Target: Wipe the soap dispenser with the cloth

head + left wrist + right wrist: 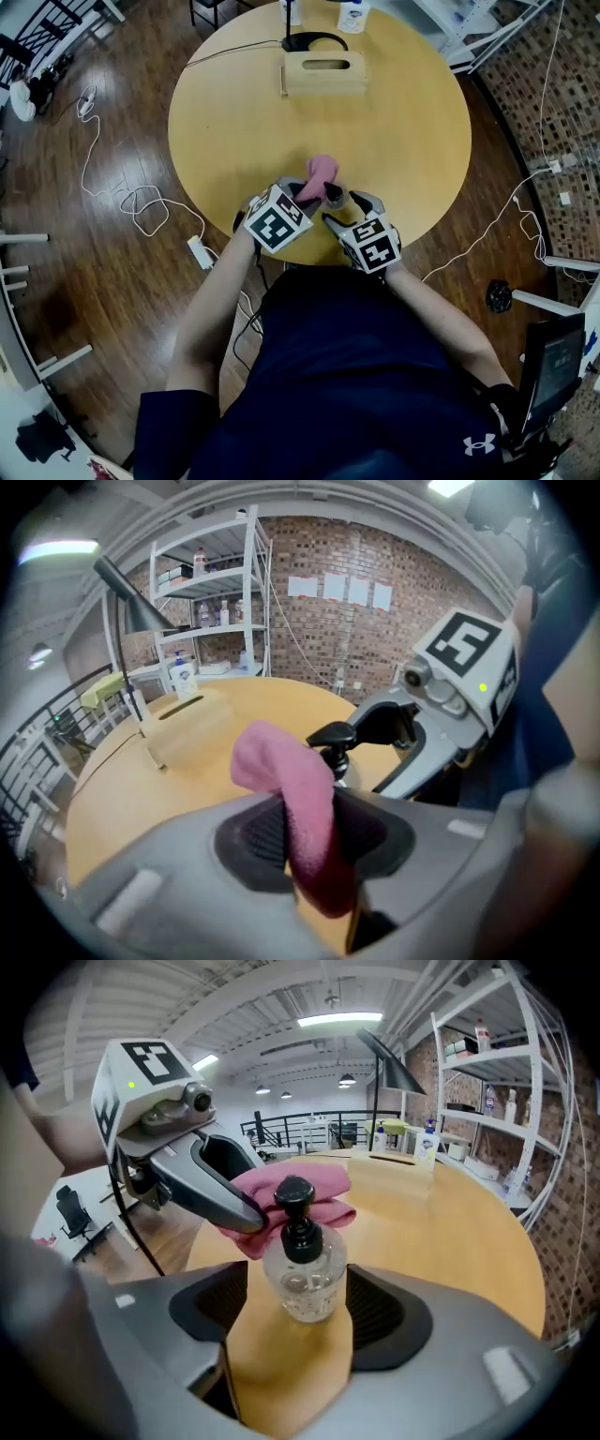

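The right tongs stand open round the soap dispenser, a small clear bottle with a black pump that sits upright on the round wooden counter. There is a plain gap between the bottle and the tongs' left pad, and the right pad is just beside the glass, not pressing on it. The bottle's contents look clear, with a few bubbles, but the fill level cannot be told. Coming in from the left of these tongs, the left tongs are clamped on a pink cloth. It is pinched between the two pads, its lower end hanging below them and its upper part bulging out ahead of the tips. That bunched part lies against the far side of the dispenser, around the pump's neck. Well beyond both tongs, at the far side of the counter, stands a light wooden box with a slot in its top; what it holds cannot be seen. Just behind it is a black lamp base, with a white bottle beside that. Past the counter, white shelves carry several small bottles.
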Available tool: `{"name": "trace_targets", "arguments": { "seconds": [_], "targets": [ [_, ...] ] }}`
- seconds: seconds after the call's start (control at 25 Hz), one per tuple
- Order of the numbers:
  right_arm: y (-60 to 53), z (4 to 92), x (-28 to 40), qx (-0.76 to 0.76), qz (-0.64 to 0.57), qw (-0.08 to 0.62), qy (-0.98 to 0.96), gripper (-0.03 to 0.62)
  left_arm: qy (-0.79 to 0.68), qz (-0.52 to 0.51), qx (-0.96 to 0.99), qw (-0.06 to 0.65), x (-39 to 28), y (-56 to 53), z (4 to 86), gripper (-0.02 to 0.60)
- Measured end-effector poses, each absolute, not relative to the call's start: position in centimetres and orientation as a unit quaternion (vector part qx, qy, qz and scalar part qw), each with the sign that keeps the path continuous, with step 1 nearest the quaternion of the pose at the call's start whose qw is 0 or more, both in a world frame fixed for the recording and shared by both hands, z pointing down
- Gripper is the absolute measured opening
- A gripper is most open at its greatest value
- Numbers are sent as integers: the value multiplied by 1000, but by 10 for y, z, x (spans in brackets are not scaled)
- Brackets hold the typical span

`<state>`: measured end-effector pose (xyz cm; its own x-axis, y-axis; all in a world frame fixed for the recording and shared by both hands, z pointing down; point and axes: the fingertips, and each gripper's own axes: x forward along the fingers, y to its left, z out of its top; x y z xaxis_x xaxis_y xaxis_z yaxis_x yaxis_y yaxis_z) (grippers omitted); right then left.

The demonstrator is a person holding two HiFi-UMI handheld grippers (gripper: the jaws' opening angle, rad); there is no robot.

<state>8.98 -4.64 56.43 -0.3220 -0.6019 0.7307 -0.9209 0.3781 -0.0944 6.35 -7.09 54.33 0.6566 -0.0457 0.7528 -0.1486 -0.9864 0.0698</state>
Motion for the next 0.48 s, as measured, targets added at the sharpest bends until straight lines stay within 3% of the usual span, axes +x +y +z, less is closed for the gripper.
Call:
{"name": "trace_targets", "arguments": {
  "seconds": [0.24, 0.48],
  "targets": [
    [-56, 567, 91, 451, 205, 324, -806, 305, 22, 456, 890, 9, 64, -59, 552, 107],
    [-55, 569, 89, 315, 122, 361, -869, 304, 20, 442, 897, 18, 55, -69, 544, 107]
  ]
}}
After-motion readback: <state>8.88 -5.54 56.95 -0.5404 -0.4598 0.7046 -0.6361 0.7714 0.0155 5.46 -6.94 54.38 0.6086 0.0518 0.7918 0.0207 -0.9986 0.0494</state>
